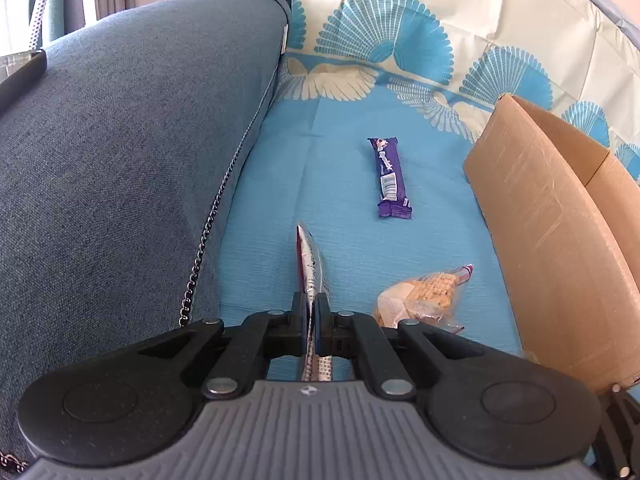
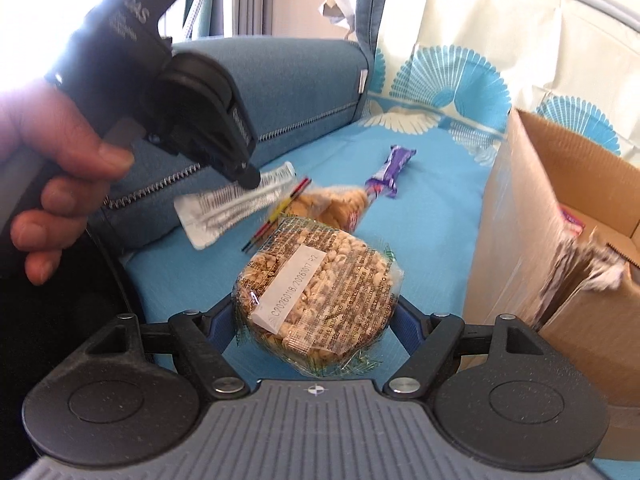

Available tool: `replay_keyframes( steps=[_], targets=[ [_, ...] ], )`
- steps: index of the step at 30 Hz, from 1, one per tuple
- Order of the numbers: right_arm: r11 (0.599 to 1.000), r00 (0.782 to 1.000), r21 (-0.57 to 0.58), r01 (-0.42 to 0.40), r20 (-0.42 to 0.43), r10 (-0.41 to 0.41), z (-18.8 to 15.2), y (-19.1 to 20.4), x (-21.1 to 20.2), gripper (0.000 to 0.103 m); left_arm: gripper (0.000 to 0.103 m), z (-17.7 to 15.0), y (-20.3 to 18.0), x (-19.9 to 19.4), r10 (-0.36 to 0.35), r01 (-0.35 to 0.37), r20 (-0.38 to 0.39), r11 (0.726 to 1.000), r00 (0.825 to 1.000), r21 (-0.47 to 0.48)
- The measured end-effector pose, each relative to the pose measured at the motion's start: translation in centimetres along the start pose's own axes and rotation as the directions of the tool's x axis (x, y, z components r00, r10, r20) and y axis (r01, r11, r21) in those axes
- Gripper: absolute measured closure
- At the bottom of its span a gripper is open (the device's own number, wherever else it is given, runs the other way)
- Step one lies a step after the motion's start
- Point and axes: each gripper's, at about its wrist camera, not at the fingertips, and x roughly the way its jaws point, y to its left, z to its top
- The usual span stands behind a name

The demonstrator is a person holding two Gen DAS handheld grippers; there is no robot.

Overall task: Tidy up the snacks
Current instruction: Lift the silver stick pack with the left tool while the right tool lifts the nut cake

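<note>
My left gripper is shut on a thin silver snack packet, held edge-on above the blue sheet; the packet also shows flat in the right wrist view, under the left gripper. My right gripper is shut on a round peanut cake in clear wrap, lifted over the sheet. A purple chocolate bar lies ahead; it also shows in the right wrist view. A clear bag of biscuits lies right of the left gripper and beyond the cake.
An open cardboard box stands at the right, with snacks inside. A grey-blue sofa arm with a zip runs along the left. The patterned blue sheet covers the seat and back. A hand holds the left gripper's handle.
</note>
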Motion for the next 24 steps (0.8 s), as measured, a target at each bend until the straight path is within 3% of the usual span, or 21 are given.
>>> replay_keyframes(
  steps=[3, 4, 7, 8, 12, 13, 14, 16, 19, 24],
  targets=[
    [1.0, 1.0, 0.005, -0.004, 0.004, 0.004, 0.2, 0.0, -0.5, 0.024, 0.097, 0.0, 0.2, 0.4, 0.004, -0.005, -0.037, 1.0, 0.999, -0.006],
    [1.0, 1.0, 0.004, -0.003, 0.002, 0.003, 0.2, 0.1, -0.5, 0.024, 0.09, 0.0, 0.3, 0.6, 0.011, -0.012, -0.048, 1.0, 0.999, -0.011],
    [1.0, 1.0, -0.007, -0.003, -0.01, 0.003, 0.0, 0.3, -0.5, 0.024, 0.049, 0.1, 0.2, 1.5, 0.033, -0.034, -0.1, 0.999, 0.994, 0.001],
    [1.0, 1.0, -0.011, -0.003, -0.013, 0.003, 0.0, 0.3, -0.5, 0.024, 0.045, 0.1, 0.0, 1.8, 0.032, -0.031, -0.119, 0.999, 0.992, 0.013],
    [1.0, 1.0, -0.023, -0.01, -0.023, 0.009, 0.0, 0.4, -0.5, 0.023, 0.046, 0.0, -0.5, 3.4, 0.074, -0.065, -0.186, 0.996, 0.98, 0.054],
    [1.0, 1.0, -0.027, -0.012, -0.024, 0.011, 0.0, 0.5, -0.5, 0.023, 0.048, 0.0, -0.5, 3.8, 0.077, -0.066, -0.201, 0.996, 0.977, 0.061],
    [0.999, 1.0, -0.031, -0.012, -0.024, 0.011, -0.1, 0.5, -0.5, 0.023, 0.058, 0.0, -0.6, 3.9, 0.075, -0.063, -0.196, 0.996, 0.978, 0.066],
    [0.999, 1.0, -0.038, -0.012, -0.023, 0.011, 0.0, 0.6, -0.5, 0.023, 0.074, -0.1, -0.8, 3.8, 0.075, -0.062, -0.179, 0.995, 0.981, 0.079],
    [0.999, 1.0, -0.041, -0.009, -0.019, 0.008, -0.1, 0.6, -0.7, 0.023, 0.088, -0.4, -1.1, 3.2, 0.061, -0.049, -0.139, 0.995, 0.988, 0.088],
    [0.999, 1.0, -0.036, 0.005, -0.01, -0.005, -0.1, 0.7, -1.2, 0.023, 0.091, -0.6, -0.6, 1.2, 0.032, -0.03, -0.04, 0.998, 0.999, 0.051]
  ],
)
